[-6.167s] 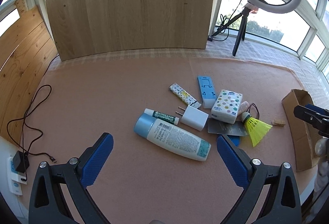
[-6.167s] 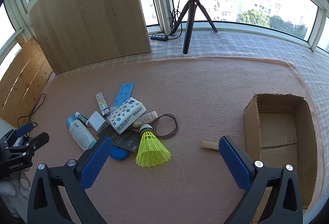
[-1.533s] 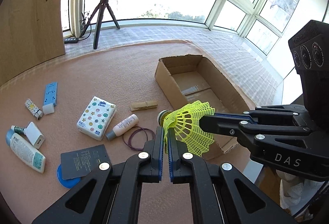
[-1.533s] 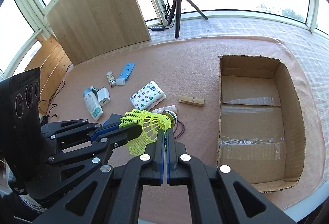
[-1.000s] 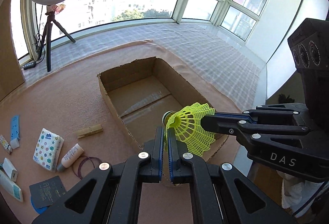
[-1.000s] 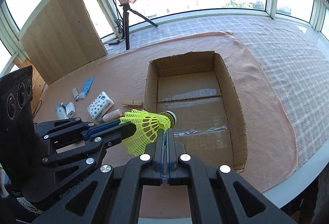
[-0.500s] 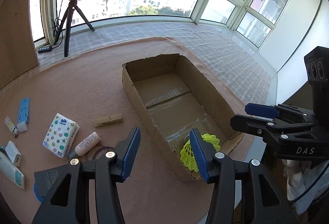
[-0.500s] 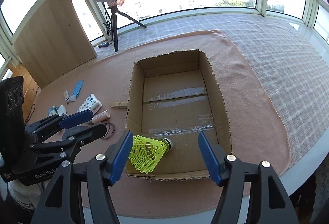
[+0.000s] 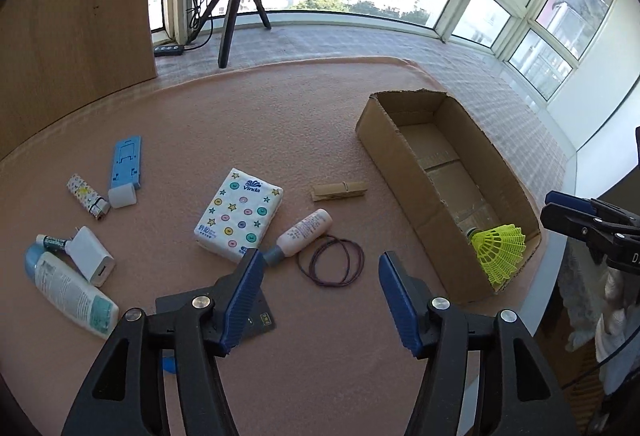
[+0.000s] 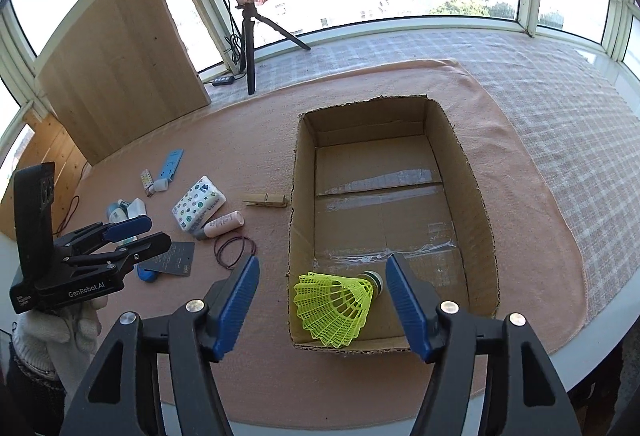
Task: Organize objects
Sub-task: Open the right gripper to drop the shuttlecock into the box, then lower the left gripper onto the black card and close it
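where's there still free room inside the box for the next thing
Most of the cardboard box floor is bare, from its far wall down past the tape strips. Only the near end is taken, by the yellow shuttlecock. The crowded part is outside, around the tissue pack.

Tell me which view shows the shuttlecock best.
The right wrist view: the shuttlecock lies whole and near in the box. The left wrist view shows it small at the edge, partly behind the box wall.

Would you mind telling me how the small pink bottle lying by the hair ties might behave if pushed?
The small pink bottle lies on its side and looks cylindrical, so it would probably roll. It seems light for its size, likely plastic. The soft cloth under it may damp the roll.
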Demonstrator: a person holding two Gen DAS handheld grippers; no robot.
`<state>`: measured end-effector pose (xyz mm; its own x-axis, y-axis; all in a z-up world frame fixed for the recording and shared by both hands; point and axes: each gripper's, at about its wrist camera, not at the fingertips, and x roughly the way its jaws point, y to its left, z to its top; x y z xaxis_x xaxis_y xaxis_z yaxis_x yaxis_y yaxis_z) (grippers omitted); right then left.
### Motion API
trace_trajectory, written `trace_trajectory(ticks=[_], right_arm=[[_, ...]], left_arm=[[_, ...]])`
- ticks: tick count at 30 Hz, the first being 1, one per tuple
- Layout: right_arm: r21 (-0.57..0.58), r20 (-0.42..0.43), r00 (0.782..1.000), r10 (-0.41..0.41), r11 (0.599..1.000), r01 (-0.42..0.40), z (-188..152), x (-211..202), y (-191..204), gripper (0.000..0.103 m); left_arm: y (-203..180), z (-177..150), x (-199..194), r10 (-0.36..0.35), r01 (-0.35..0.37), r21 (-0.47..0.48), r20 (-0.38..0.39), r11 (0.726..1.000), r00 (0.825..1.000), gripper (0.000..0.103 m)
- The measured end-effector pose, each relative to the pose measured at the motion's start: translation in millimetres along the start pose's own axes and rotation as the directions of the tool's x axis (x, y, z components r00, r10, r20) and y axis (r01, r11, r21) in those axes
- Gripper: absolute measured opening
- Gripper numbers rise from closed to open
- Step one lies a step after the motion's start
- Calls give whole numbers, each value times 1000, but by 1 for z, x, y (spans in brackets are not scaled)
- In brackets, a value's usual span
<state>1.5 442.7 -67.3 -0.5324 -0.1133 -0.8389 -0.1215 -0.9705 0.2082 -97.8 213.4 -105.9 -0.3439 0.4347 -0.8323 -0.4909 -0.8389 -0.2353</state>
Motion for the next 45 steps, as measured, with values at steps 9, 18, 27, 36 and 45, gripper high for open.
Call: trace_trajectory(ticks=[9, 18, 27, 36, 45], right_arm=[[25, -18, 999, 30, 999, -30, -17, 5, 24, 62], [79, -24, 999, 41, 996, -39, -33, 4, 35, 62], [134, -38, 998, 43, 990, -38, -42, 6, 33, 62], [173, -47, 997, 54, 984, -45, -44, 10, 29, 62], [220, -62, 994, 86, 973, -71, -48, 16, 23, 62]], left_arm=[[80, -3, 18, 24, -32, -67, -112, 997, 993, 64], [107, 4, 43, -36, 23, -74, -192, 997, 981, 64], [99, -2, 70, -93, 90, -23, -299, 996, 950, 64], [74, -13, 74, -34, 96, 149, -375, 984, 926, 66], [45, -36, 75, 140, -1, 371, -349, 929, 926, 74]])
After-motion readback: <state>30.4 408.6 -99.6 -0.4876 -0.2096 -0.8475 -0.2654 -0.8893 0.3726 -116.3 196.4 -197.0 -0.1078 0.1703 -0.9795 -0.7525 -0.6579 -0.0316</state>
